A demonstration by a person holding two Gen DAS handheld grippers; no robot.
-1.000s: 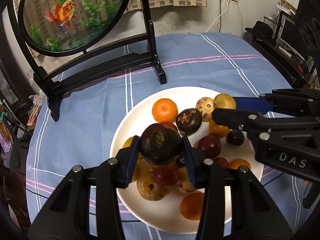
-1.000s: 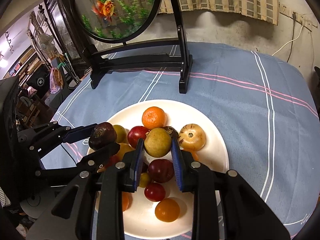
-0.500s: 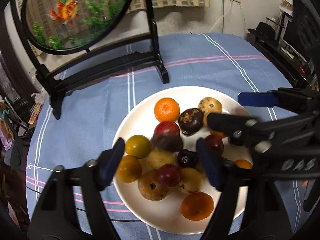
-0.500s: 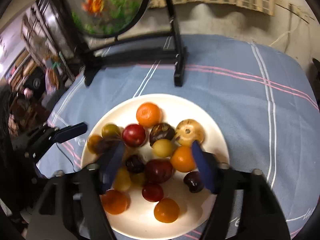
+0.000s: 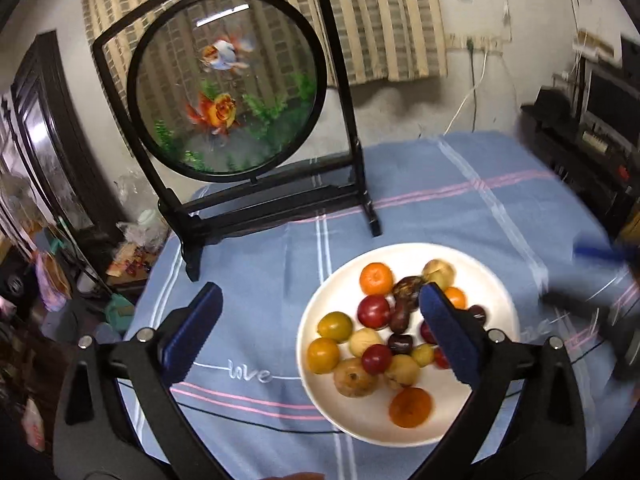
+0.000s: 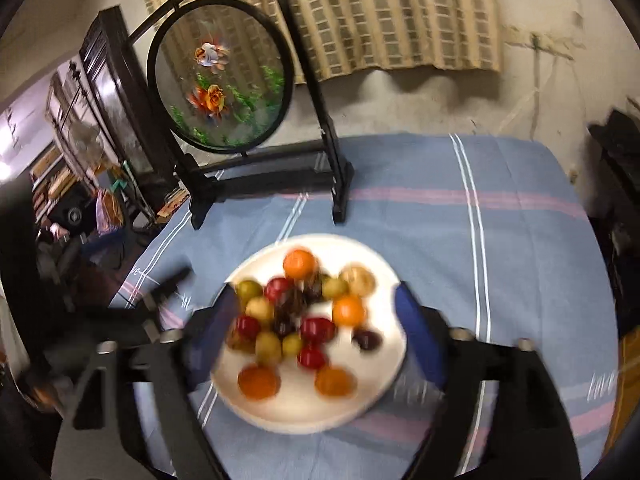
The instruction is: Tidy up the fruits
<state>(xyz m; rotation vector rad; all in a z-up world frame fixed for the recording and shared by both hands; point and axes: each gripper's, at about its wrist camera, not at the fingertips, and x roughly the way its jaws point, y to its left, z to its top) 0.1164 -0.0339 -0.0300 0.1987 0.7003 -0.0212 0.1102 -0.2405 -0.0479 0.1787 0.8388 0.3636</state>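
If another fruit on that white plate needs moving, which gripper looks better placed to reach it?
Probably the right gripper: its opening, empty jaws frame the fruit pile on the round white plate. The left gripper, also opening and empty, sits off toward the plate's left edge, over the blue striped tablecloth.

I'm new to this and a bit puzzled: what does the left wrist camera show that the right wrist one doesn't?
Only the left view shows the "love" stitching in front of the left gripper, whose jaws are opening with nothing between them, and equipment shelves at right.
Only the right view shows a dark cabinet with a fan.
Both show the plate of fruit, the goldfish screen and the blue tablecloth.
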